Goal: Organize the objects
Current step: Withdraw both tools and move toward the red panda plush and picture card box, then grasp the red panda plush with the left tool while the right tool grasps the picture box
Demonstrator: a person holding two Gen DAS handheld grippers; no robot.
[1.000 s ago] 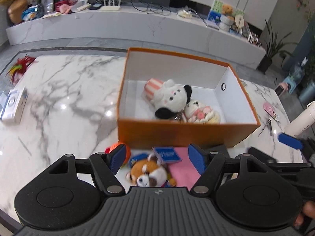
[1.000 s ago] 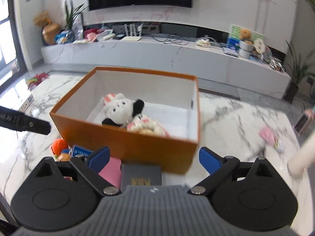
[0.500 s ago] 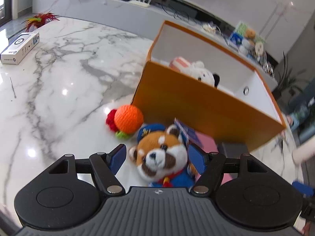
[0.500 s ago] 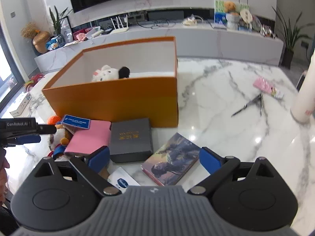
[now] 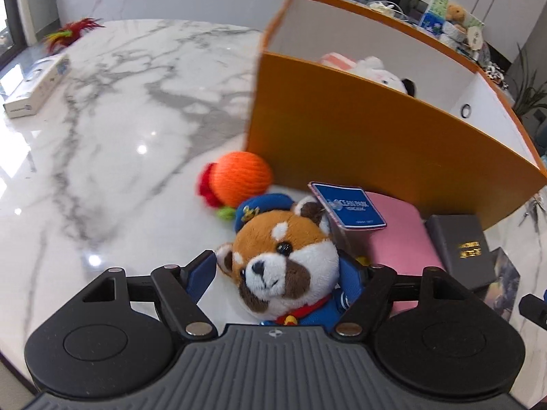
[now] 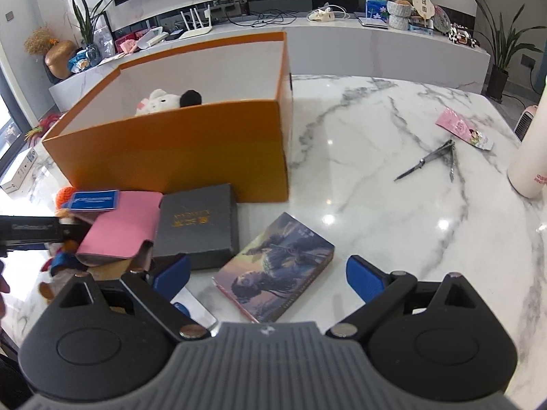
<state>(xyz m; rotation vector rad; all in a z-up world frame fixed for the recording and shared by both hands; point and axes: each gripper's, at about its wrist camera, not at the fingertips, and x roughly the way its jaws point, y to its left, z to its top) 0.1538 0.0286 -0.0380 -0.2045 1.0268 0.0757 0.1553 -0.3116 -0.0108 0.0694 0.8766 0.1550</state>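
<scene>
The left gripper (image 5: pixel 278 278) had its jaws opening around the red panda plush (image 5: pixel 283 263) lying on the table (image 5: pixel 102 130) just in front of the orange box (image 5: pixel 376 143). I'd pinch the head squarely. Fluffy, blue-capped. The right gripper (image 6: pixel 268 273) had its jaws spread, empty, over a book (image 6: pixel 273 266).

Left wrist view: looks steeply down past its own fingers, very near a plush (image 5: pixel 285 266) lying between them, with the box (image 5: pixel 383 150) just beyond. Right wrist view: shallower tilt, sits farther back, a book (image 6: pixel 273 266) ahead between its fingers. Both share the box (image 6: pixel 177 150), pink case (image 5: pixel 396 239) (image 6: pixel 123 229) and dark case (image 5: pixel 461 249) (image 6: pixel 198 222). Right view's left edge probably catches the other gripper; blurred.
</scene>
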